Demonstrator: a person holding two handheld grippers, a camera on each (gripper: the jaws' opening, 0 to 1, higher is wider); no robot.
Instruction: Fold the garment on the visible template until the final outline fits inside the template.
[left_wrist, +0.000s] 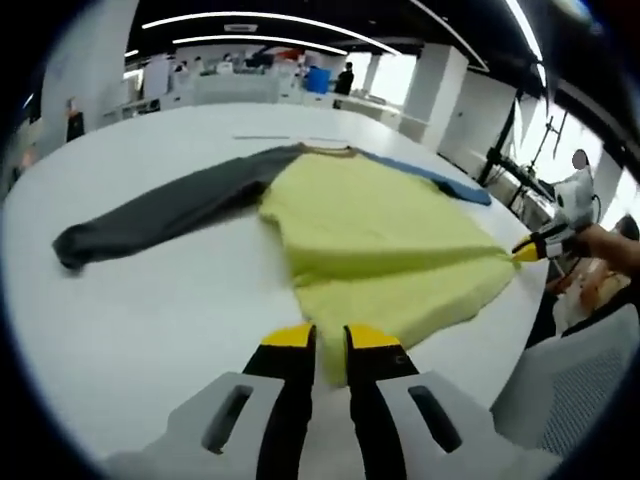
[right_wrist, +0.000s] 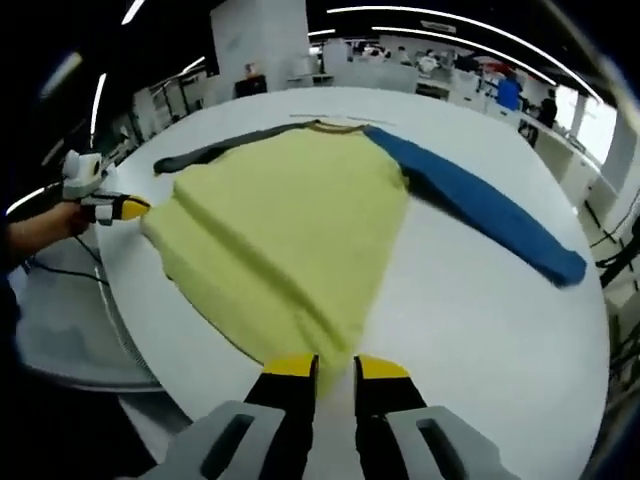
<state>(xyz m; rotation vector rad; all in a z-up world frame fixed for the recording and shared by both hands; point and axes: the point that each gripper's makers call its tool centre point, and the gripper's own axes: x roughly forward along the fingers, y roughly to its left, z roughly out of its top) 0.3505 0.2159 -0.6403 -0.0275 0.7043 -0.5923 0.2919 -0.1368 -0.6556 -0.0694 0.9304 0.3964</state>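
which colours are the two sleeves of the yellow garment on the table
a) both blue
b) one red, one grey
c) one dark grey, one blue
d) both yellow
c: in the left gripper view a dark grey sleeve stretches to one side of the yellow garment on the white table, and a blue sleeve lies along the other side.

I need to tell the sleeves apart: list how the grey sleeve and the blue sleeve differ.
Colour: the grey sleeve is dark charcoal, the blue sleeve bright blue. Side: in the right gripper view the grey sleeve runs off to the left of the yellow body, the blue one to the right. Both lie flat, stretched out on the white table.
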